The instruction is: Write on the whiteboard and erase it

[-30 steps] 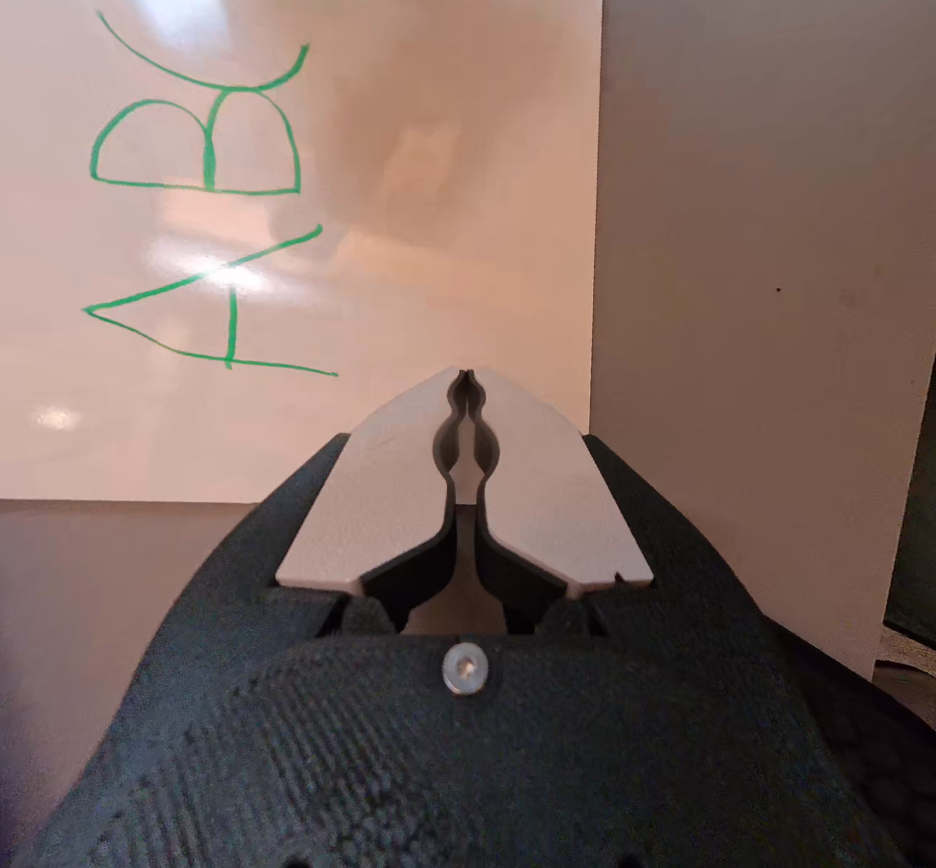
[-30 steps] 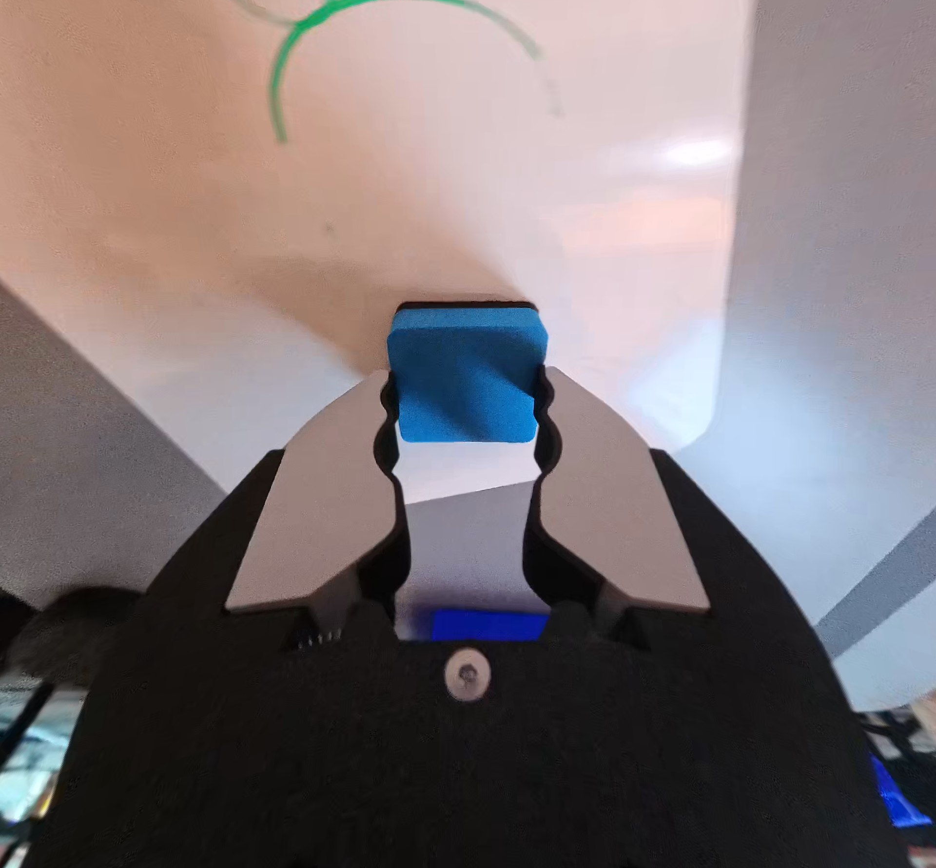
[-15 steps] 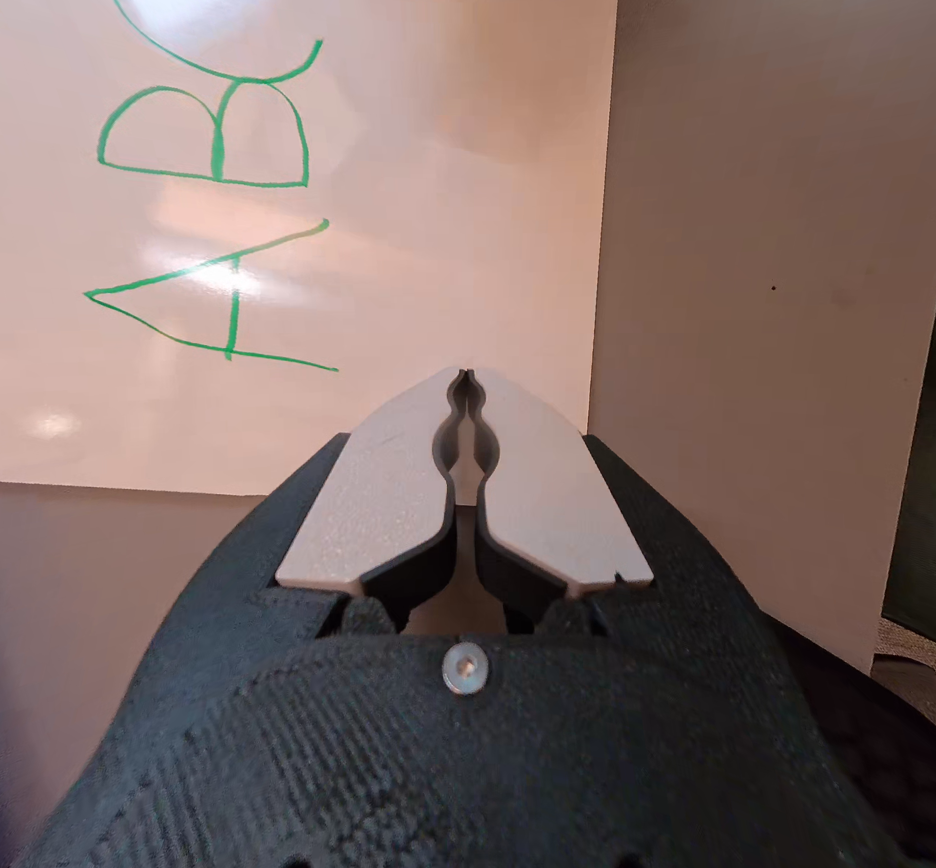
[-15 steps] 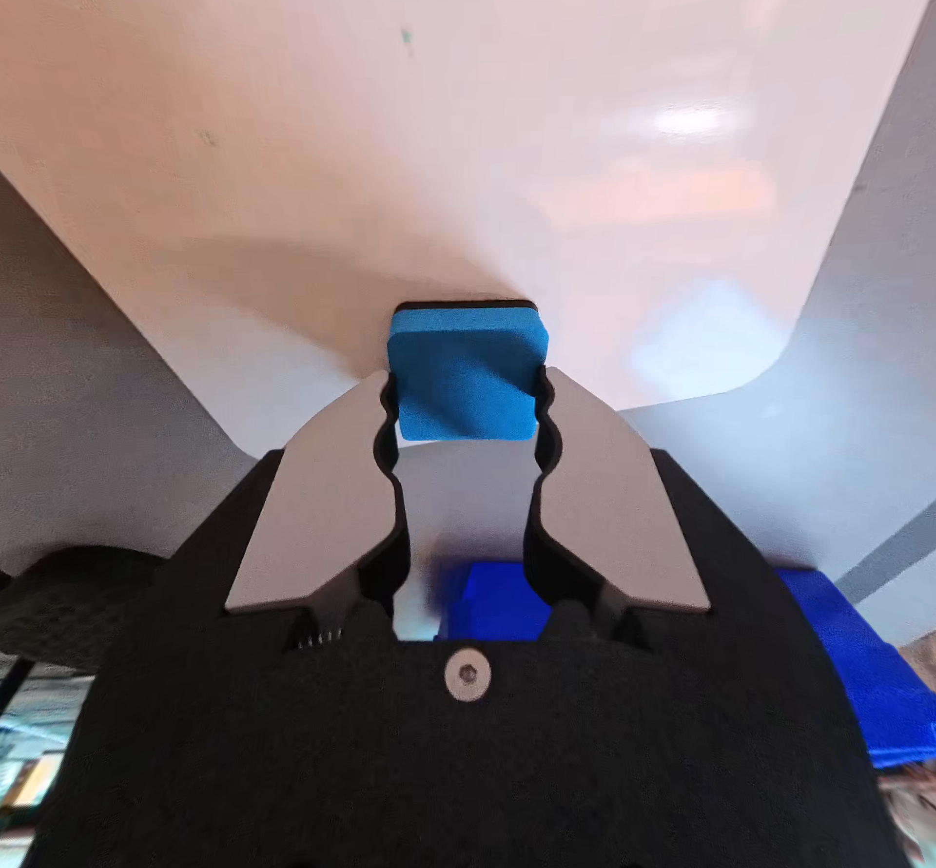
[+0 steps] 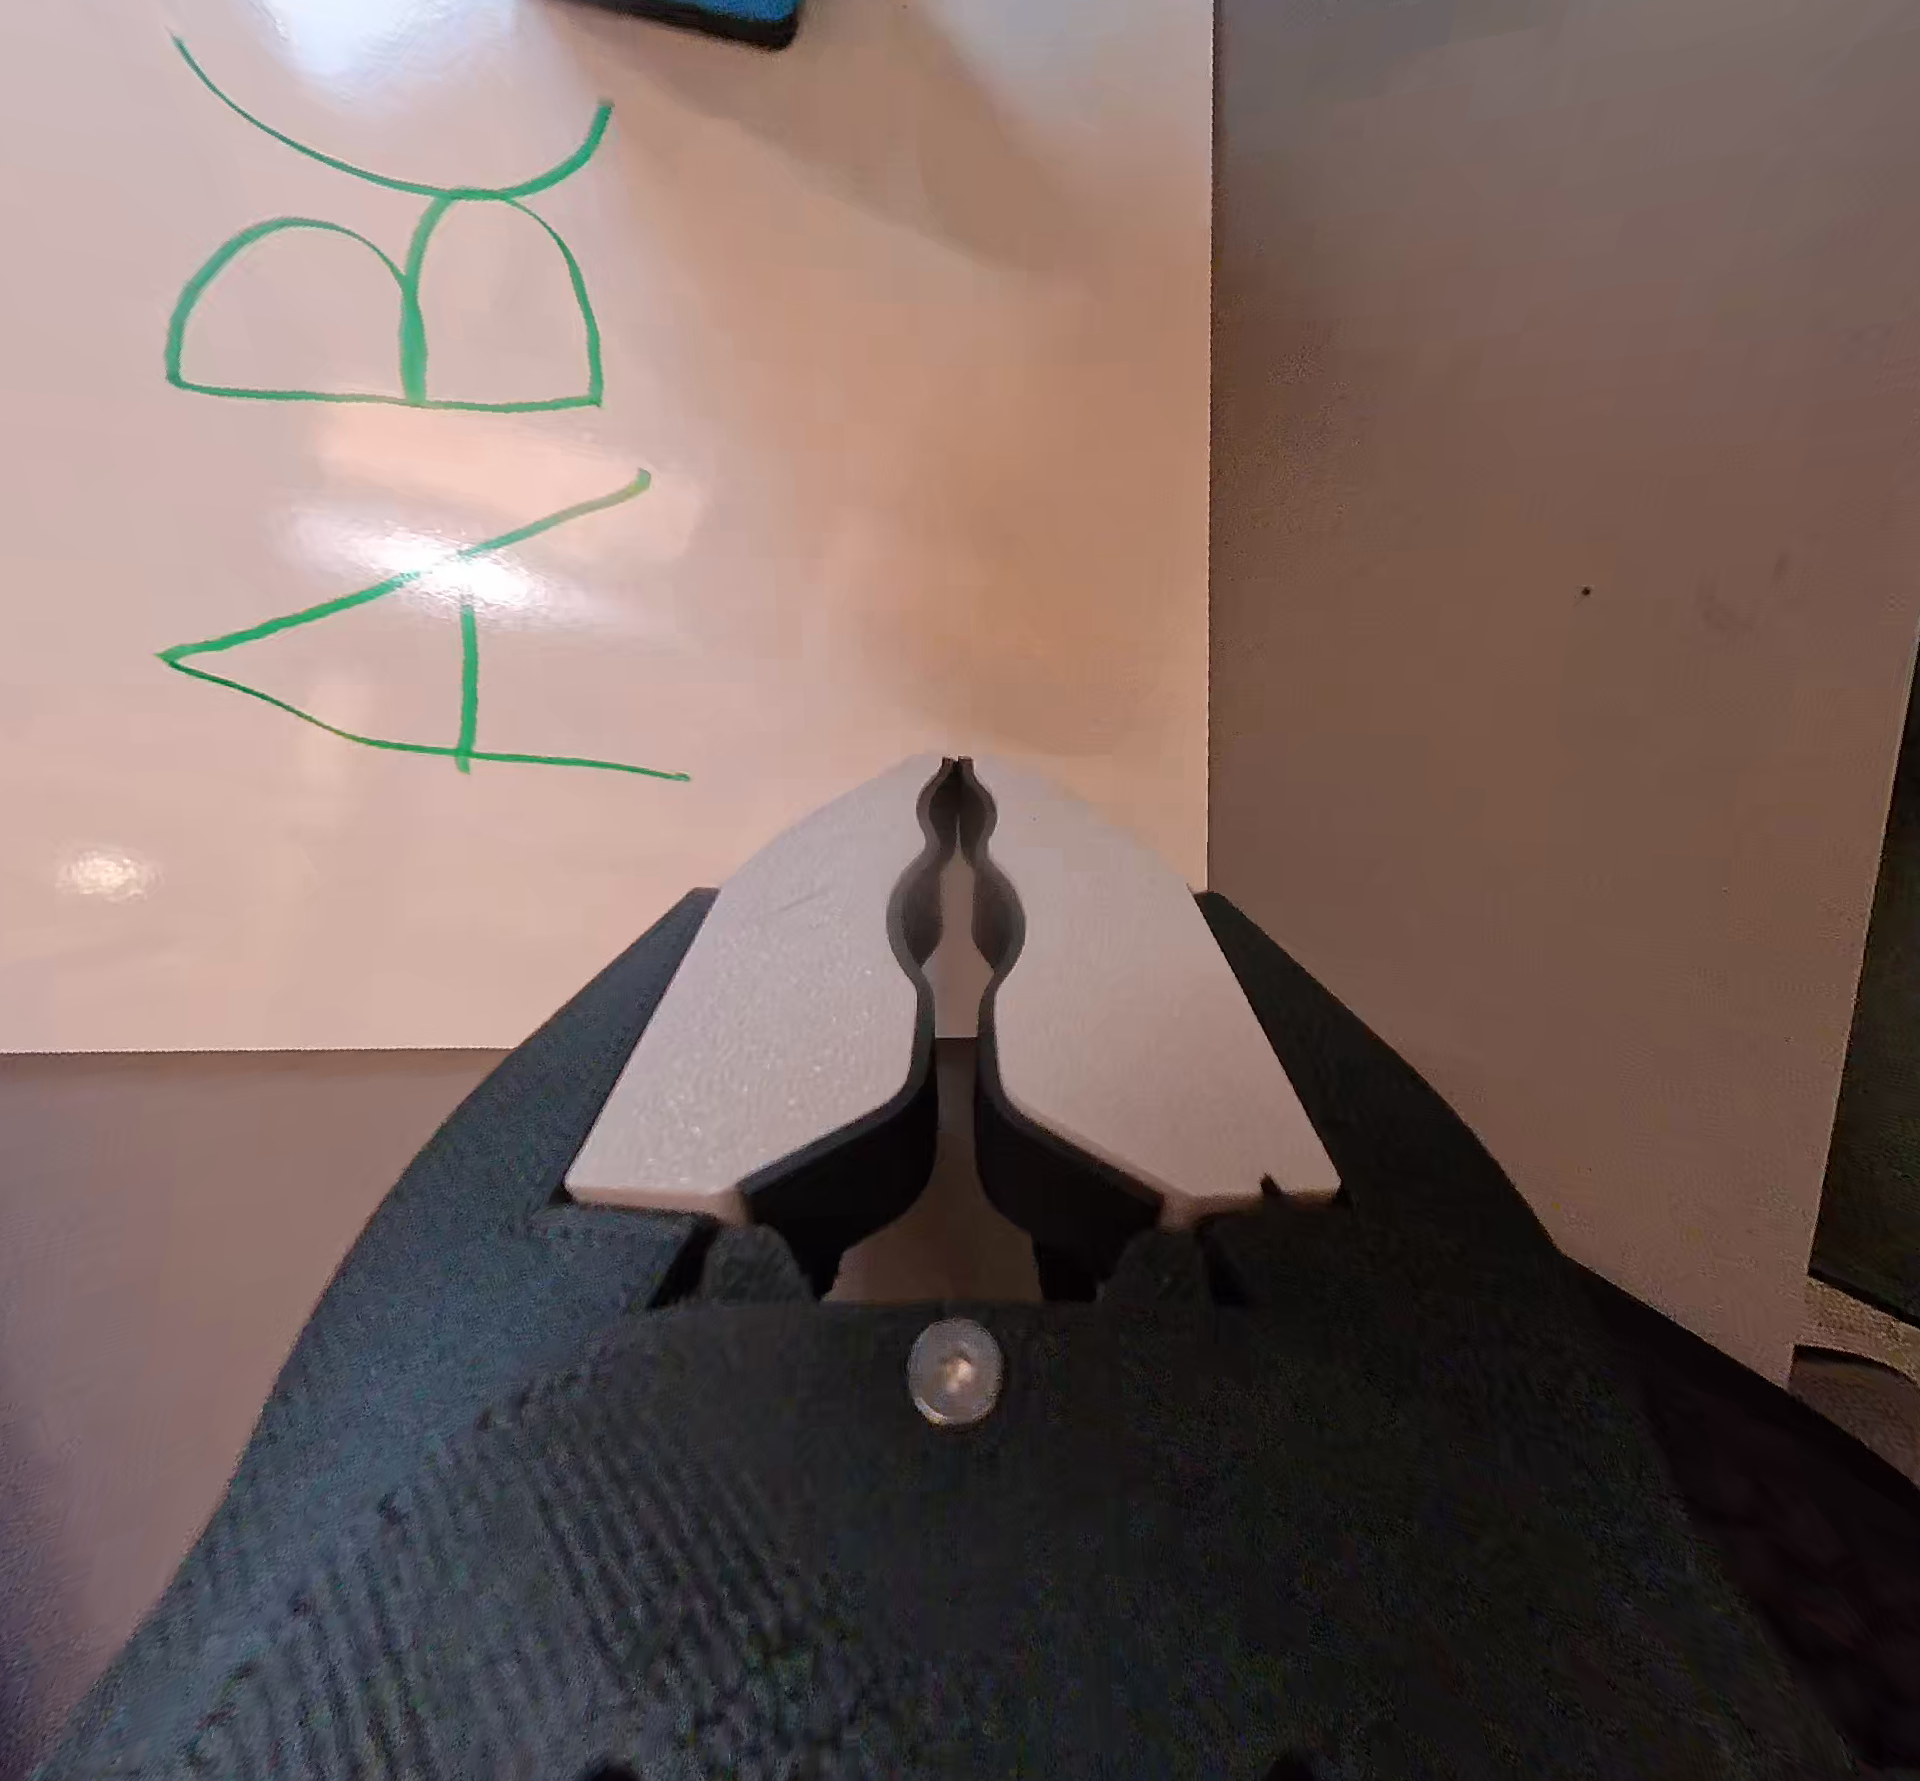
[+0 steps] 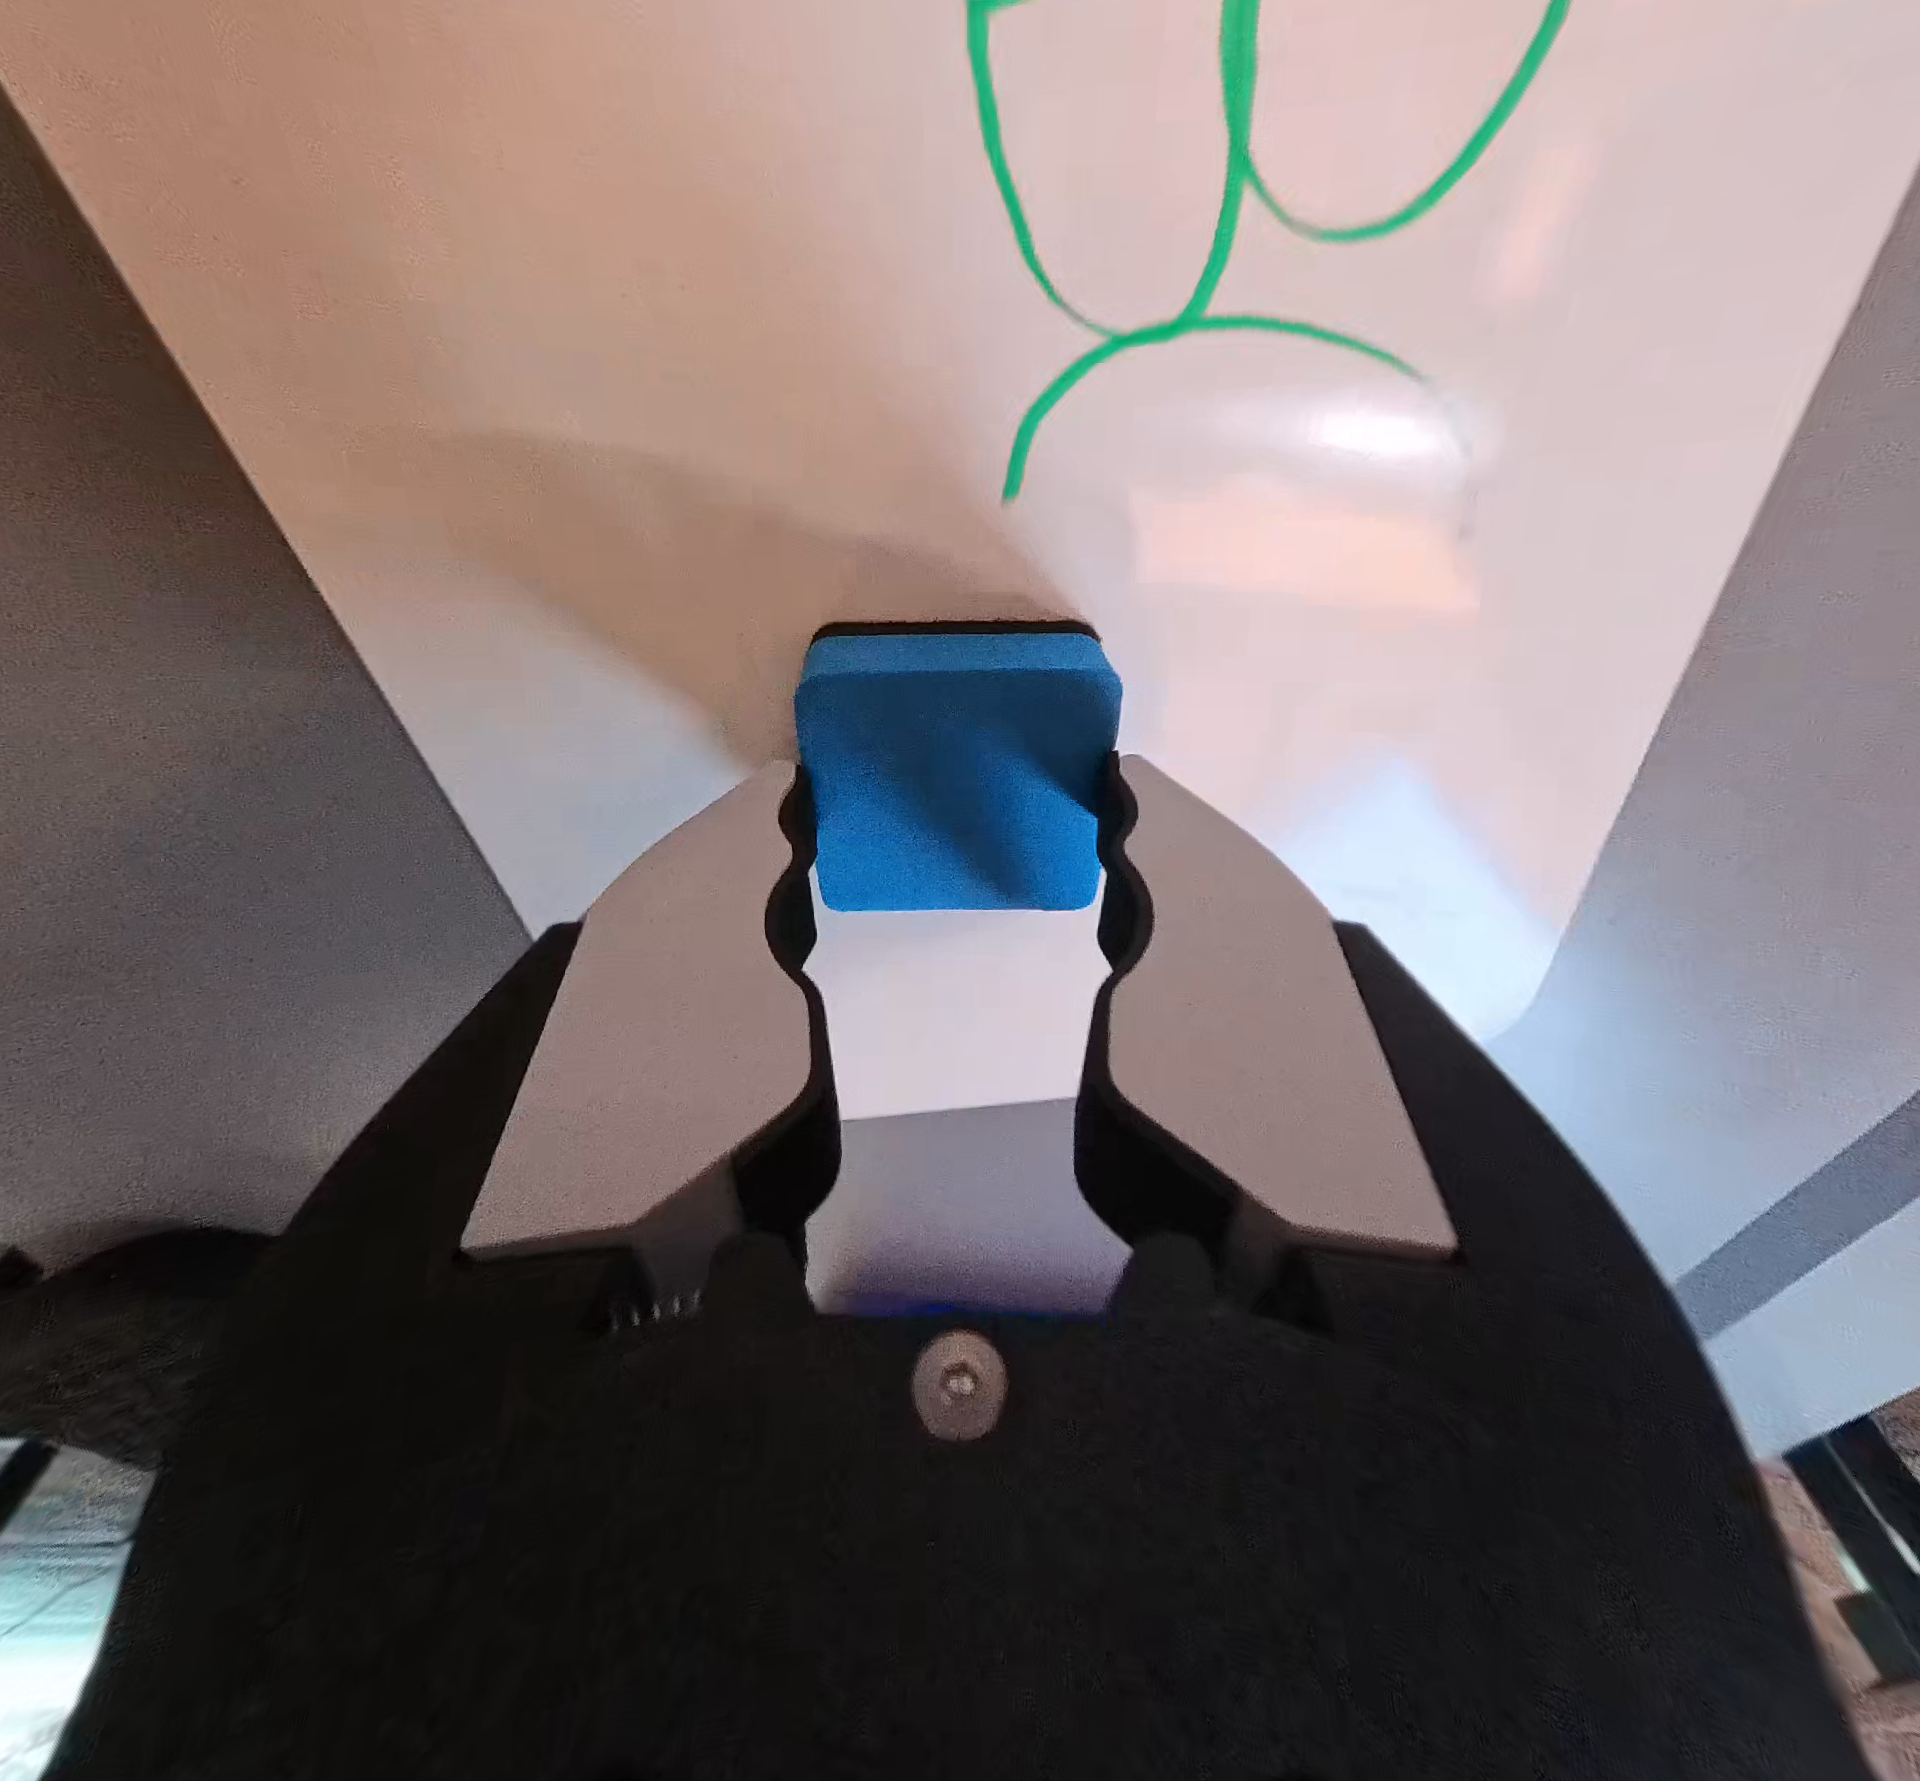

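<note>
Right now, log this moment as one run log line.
phase: erasing | right gripper: shut on blue eraser, on whiteboard | left gripper: shut, empty | green writing: mostly present

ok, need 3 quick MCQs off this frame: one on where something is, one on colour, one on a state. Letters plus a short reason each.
1. Where is the eraser?
A. lying on the table
B. between the right gripper's fingers, at the whiteboard
C. in the left gripper

2. What colour are the marker strokes?
A. red
B. black
C. green

3. What is the left gripper's state?
A. shut and empty
B. wide open
C. shut on a marker

Key:
1 B: the blue eraser sits clamped in the right gripper, its dark face toward the whiteboard.
2 C: the marker strokes are green.
3 A: the left gripper has its tips together with nothing between them.
</note>
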The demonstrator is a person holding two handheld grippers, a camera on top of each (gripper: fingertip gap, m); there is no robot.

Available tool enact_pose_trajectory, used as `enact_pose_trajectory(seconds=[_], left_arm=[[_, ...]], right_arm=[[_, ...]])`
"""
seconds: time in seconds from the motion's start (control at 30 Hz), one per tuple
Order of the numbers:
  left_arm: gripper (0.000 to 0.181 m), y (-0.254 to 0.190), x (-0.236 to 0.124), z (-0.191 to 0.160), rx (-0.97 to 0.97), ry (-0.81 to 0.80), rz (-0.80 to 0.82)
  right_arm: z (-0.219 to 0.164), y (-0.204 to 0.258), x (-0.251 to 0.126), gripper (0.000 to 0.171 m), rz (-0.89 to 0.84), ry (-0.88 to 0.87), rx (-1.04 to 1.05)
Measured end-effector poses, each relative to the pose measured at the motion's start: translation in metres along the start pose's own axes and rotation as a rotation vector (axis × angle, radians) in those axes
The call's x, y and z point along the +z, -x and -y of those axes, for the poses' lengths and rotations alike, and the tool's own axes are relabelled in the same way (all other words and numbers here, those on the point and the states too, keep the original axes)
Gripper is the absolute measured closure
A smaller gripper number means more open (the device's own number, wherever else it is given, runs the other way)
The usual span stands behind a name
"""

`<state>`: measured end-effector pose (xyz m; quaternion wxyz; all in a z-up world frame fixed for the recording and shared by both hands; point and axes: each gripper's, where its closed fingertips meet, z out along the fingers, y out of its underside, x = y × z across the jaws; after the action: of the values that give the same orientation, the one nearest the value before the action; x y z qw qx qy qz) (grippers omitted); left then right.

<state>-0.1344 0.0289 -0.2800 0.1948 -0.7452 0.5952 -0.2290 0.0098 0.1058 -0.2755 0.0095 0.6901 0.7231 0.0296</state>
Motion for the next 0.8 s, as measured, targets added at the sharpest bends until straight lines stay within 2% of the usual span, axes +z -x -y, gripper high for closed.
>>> enact_pose_trajectory(seconds=[0.17,0.3,0.4,0.47,0.63,0.8], left_arm=[[0.181,0.000,0.000,0.000,0.009,0.005,0.015],[0.181,-0.002,0.000,-0.001,0.006,0.000,0.009],[0.181,-0.002,0.000,-0.001,0.009,0.000,0.014],[0.181,-0.002,-0.001,-0.001,0.013,0.002,0.017],[0.181,-0.003,0.002,0.003,0.043,-0.016,0.017],[0.181,-0.003,0.006,0.008,0.066,-0.012,0.033]], right_arm=[[0.040,-0.053,-0.001,0.118,-0.022,-0.062,0.104],[0.075,-0.040,-0.003,0.118,-0.041,-0.058,-0.008],[0.081,-0.037,-0.003,0.118,-0.027,-0.055,-0.021],[0.075,-0.036,-0.003,0.118,-0.025,-0.065,0.004],[0.017,-0.002,-0.001,0.119,0.005,0.019,0.004],[-0.025,0.028,0.000,0.118,-0.018,-0.006,0.113]])
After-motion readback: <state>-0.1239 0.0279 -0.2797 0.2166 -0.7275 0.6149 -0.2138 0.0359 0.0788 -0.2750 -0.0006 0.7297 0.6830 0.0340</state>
